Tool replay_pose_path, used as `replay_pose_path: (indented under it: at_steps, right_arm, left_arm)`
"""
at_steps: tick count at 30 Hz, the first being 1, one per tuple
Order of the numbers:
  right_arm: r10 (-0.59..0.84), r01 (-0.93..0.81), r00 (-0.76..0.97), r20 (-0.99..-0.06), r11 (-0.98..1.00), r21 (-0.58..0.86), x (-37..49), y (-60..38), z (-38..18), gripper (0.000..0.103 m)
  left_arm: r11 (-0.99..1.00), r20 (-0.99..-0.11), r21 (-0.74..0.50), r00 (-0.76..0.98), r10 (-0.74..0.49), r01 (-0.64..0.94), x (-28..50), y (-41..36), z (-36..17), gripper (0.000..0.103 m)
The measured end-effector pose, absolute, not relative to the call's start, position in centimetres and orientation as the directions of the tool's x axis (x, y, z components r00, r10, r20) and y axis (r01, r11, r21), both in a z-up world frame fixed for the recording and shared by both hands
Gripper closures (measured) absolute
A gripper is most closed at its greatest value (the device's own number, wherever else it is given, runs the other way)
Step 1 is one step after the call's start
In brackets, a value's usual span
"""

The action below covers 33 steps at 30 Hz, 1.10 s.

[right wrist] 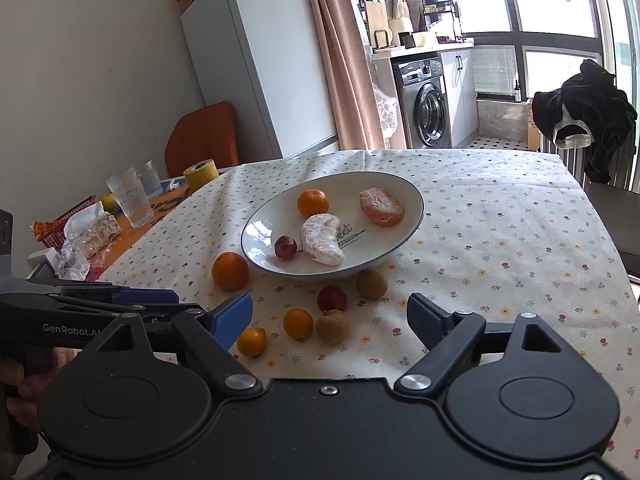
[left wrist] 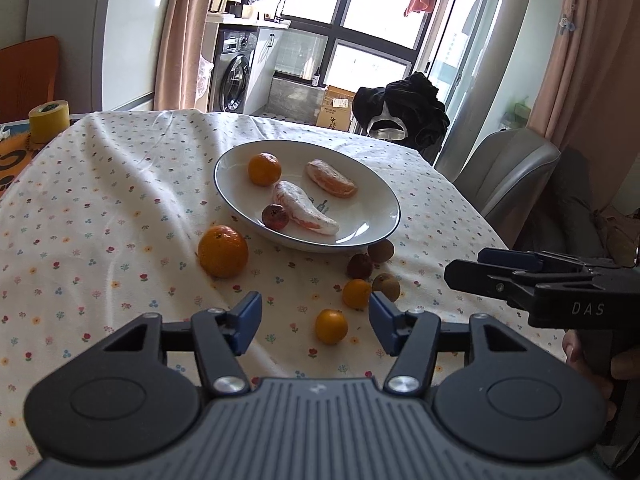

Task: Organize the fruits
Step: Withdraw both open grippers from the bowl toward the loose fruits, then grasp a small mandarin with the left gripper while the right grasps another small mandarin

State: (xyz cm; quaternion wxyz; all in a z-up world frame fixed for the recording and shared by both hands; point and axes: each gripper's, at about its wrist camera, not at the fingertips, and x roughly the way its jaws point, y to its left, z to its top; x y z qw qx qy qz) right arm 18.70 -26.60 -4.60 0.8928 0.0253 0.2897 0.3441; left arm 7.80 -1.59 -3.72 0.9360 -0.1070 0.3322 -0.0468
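A white plate (left wrist: 372, 184) (right wrist: 412, 196) on the flowered cloth holds a small orange (left wrist: 264, 169), two peeled citrus pieces (left wrist: 331, 178) (left wrist: 306, 207) and a dark red fruit (left wrist: 275, 216). In front of the plate lie a large orange (left wrist: 223, 251) (right wrist: 229, 271), two small orange fruits (left wrist: 331, 326) (left wrist: 356, 293), a red fruit (left wrist: 359, 266) and two brown ones (left wrist: 386, 286) (left wrist: 381, 250). My left gripper (left wrist: 316, 320) is open, low over the nearest small orange. My right gripper (right wrist: 330, 320) is open above the loose fruits (right wrist: 298, 323).
A roll of yellow tape (left wrist: 49, 120), two glasses (right wrist: 134, 196) and crumpled wrappers (right wrist: 86, 236) sit at the table's left end. A grey chair (left wrist: 508, 168) stands at the right edge, and a chair draped with black clothing (left wrist: 404, 110) stands behind the table.
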Motion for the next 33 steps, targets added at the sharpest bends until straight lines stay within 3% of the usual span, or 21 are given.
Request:
replay_pose_path:
  at_steps: [15,20,33]
  right_arm:
    - [0.642,-0.600,0.556,-0.528,0.750,0.280,20.0,-26.1,-6.3,0.038]
    - [0.650,-0.612,0.539,-0.535,0.739,0.281,20.2,-25.2,-6.5,0.040]
    - [0.658,-0.644,0.509,-0.556,0.719,0.262,21.0,-22.2,-7.0,0.046]
  left_arm:
    - [0.966,-0.653,-0.255,0.730,-0.202,0.040,10.4,-2.6,-6.5,0.061]
    - [0.966,-0.669,-0.253,0.713,-0.210,0.047,11.2,-2.9,-7.7,0.082]
    - [0.968,-0.645,-0.251,0.747,-0.160,-0.009,10.2,0.0,-6.7,0.082]
